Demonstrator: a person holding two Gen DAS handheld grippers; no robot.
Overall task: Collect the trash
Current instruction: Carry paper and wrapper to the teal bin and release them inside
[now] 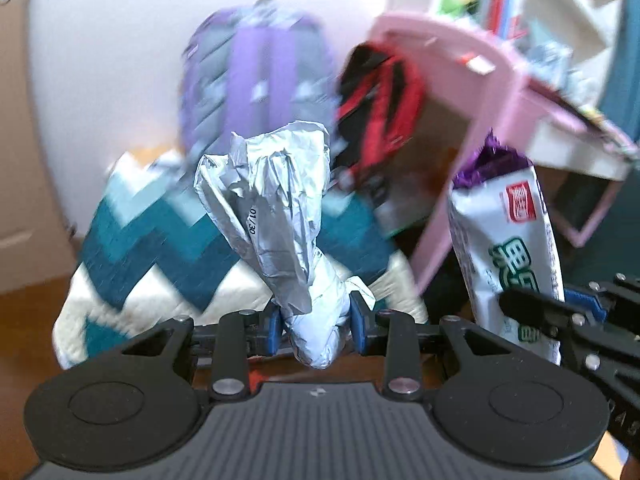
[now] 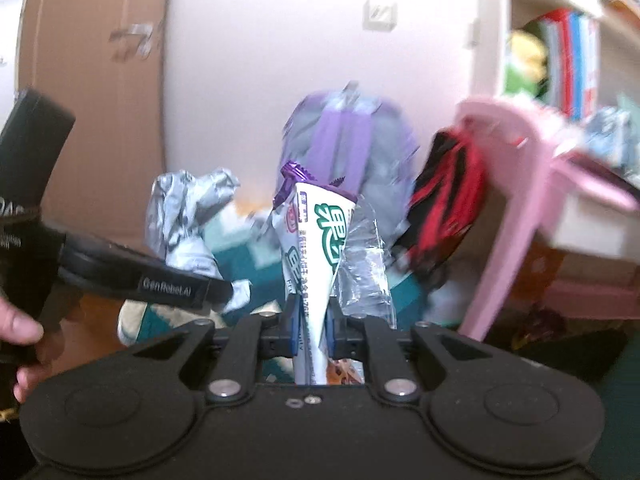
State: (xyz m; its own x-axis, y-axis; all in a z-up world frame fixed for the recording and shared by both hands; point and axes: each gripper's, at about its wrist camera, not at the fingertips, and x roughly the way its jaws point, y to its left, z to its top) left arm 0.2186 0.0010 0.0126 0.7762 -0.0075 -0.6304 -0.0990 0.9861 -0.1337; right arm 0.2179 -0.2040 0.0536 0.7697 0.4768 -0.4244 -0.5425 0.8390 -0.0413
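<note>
My left gripper (image 1: 316,316) is shut on a crumpled silver foil wrapper (image 1: 276,216) that stands up between its blue pads. My right gripper (image 2: 312,328) is shut on a white snack wrapper (image 2: 316,248) with green print and a purple top edge; a bit of clear plastic (image 2: 364,268) hangs beside it. In the left wrist view the white snack wrapper (image 1: 508,240) and the right gripper (image 1: 532,312) show at the right. The right wrist view has the left gripper (image 2: 224,292) at the left, with the silver foil wrapper (image 2: 184,216) in it and a hand (image 2: 16,324) on its handle.
Behind the wrappers lie a teal and white zigzag blanket (image 1: 160,248), a purple backpack (image 1: 256,76), a red and black bag (image 1: 380,96) and a pink chair (image 1: 472,92). A cardboard panel (image 2: 92,80) leans on the white wall. Shelves with books (image 2: 568,56) stand at the right.
</note>
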